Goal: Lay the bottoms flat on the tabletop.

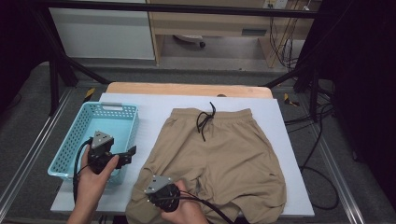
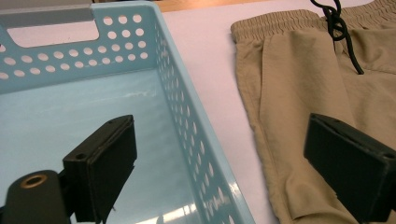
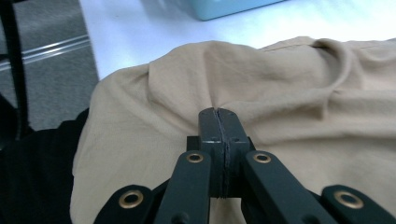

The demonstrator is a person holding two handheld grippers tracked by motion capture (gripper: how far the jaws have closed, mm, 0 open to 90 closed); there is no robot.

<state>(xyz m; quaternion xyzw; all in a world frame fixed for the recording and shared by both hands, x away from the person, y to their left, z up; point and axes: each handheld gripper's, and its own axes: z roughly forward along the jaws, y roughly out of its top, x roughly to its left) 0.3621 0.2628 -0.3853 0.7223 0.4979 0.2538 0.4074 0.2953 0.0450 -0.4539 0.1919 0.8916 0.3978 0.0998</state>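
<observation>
Shorts pinched at the hem, left gripper idle over the basket

Tan shorts (image 1: 219, 154) lie flat on the white table (image 1: 289, 140), waistband away from the person, with a black drawstring (image 1: 205, 120) trailing down from the waist. The right gripper (image 3: 219, 122) sits at the near left leg of the shorts, its jaws closed tight together. Cloth bunches into folds right at their tips, so they appear to pinch the fabric near the hem, though the pinched edge itself is hidden between them. In the high view this gripper (image 1: 161, 190) is low at the table's near edge, with the rest of the shorts spread out ahead of it and to its right.

The left gripper (image 2: 219, 158) has its jaws spread wide with nothing between them. It hovers over the right wall of a light blue perforated basket (image 2: 187, 116); one jaw hangs above the basket floor, the other above the shorts' left side.
</observation>
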